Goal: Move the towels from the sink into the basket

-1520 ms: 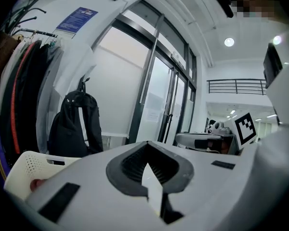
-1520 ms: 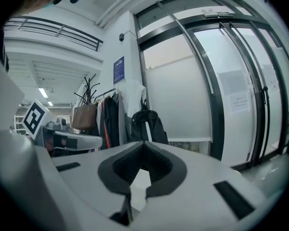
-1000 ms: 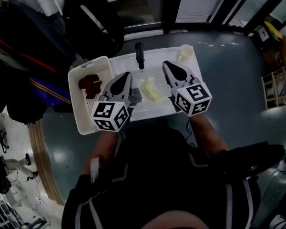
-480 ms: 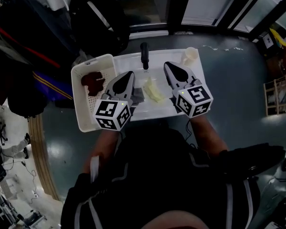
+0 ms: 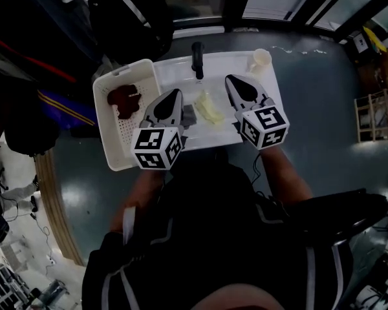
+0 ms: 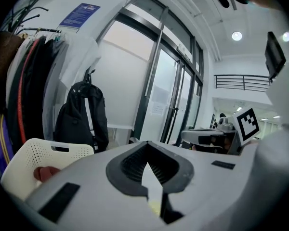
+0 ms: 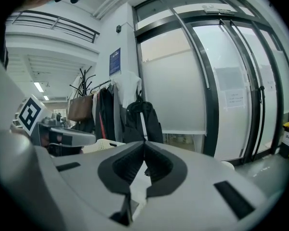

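Both grippers have barely shifted from a second ago, though the sink [image 5: 229, 66] now sits a little higher in the head view. The left gripper [image 5: 173, 95] hovers over the sink's left part, its jaws together at the tips and holding nothing. The right gripper [image 5: 232, 80] hovers over the right part, its jaws also closed and empty. Between the two lies a pale yellow towel [image 5: 209, 108] in the sink, with a grey cloth [image 5: 189, 113] just beside the left gripper. A black faucet [image 5: 197, 58] stands at the sink's far edge, and a pale cup [image 5: 260, 57] at its far right corner. Left of the sink, touching it, the white perforated basket [image 5: 110, 152] holds a dark red towel [image 5: 121, 99].
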`<state>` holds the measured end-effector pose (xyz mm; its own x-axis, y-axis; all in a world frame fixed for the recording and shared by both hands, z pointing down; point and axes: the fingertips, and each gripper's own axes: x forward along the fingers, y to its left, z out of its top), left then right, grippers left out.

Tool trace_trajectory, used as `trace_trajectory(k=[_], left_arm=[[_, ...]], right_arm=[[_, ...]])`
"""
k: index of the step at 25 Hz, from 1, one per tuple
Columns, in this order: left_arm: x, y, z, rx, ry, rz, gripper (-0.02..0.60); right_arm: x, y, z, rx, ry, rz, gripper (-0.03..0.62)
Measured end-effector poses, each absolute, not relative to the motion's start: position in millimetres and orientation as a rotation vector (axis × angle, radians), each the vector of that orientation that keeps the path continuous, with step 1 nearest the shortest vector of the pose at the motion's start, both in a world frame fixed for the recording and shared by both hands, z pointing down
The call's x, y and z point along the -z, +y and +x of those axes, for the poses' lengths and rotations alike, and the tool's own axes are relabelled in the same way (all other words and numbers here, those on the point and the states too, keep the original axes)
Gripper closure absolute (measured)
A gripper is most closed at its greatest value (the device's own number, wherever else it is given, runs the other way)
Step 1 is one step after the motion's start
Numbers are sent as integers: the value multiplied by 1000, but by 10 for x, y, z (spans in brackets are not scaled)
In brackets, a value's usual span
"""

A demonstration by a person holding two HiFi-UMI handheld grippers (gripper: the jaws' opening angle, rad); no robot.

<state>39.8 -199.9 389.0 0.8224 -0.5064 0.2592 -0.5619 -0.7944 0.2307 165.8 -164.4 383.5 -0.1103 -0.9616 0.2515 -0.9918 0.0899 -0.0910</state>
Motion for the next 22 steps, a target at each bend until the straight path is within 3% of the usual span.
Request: trace_trajectory(k=[12,15,22], left_arm=[[-4327,-1789,467,-361,-736,2621,580],[-4463,-1759,605,-409,-730,2579,580],[-4937,-1698,807,-530,-816,2471,580]], right_arm=[[-4734,-1707,1618,-528,-2164,1780,574],[-4995,-1753,1680,-551,-2156,1697,506],[-5717,-1819,1668,-572,-2187,1397,425]])
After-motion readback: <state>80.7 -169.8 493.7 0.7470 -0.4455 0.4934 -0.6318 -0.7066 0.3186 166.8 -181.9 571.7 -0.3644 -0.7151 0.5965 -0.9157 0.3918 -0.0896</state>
